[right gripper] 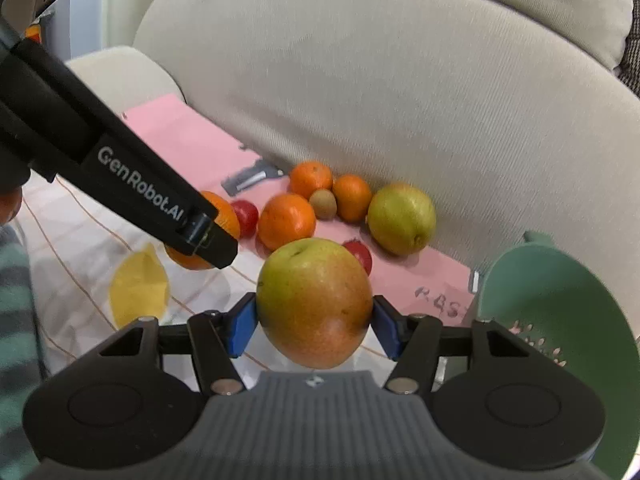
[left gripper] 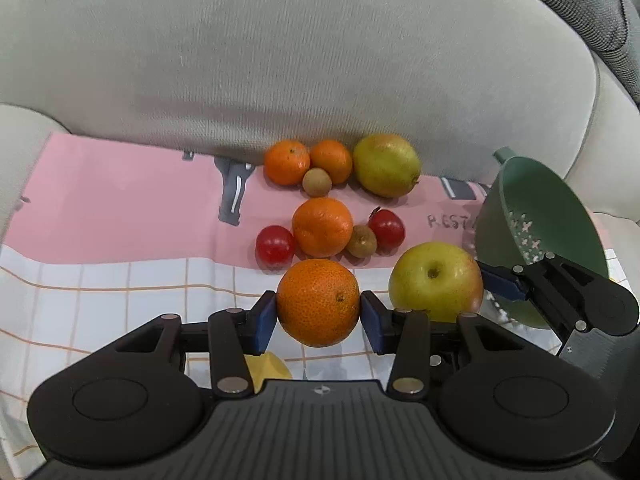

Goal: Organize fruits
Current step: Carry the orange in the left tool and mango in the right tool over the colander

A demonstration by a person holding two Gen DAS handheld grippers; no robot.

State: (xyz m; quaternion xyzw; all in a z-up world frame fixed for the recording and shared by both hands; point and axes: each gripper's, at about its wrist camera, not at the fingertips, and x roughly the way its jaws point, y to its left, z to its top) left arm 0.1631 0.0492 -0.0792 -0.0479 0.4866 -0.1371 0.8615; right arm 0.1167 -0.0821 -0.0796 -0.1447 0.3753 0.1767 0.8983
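Note:
My left gripper [left gripper: 319, 312] is shut on an orange [left gripper: 318, 302], its blue pads on both sides of it. My right gripper [right gripper: 314, 322] is shut on a yellow-green apple with a red blush [right gripper: 314, 302]; the apple also shows in the left wrist view [left gripper: 436, 280]. On the cloth behind lie three more oranges [left gripper: 322, 226], two red fruits [left gripper: 275, 244], two small brown fruits [left gripper: 361, 241] and a second yellow-green apple [left gripper: 386, 165]. A green colander [left gripper: 540, 224] stands at the right, also in the right wrist view [right gripper: 560, 320].
The fruits lie on a pink and white checked cloth [left gripper: 120, 216] spread over a beige sofa seat, against the back cushion [left gripper: 280, 60]. A yellow lemon print [right gripper: 138, 286] is on the cloth. The left gripper's black body [right gripper: 120, 184] crosses the right wrist view.

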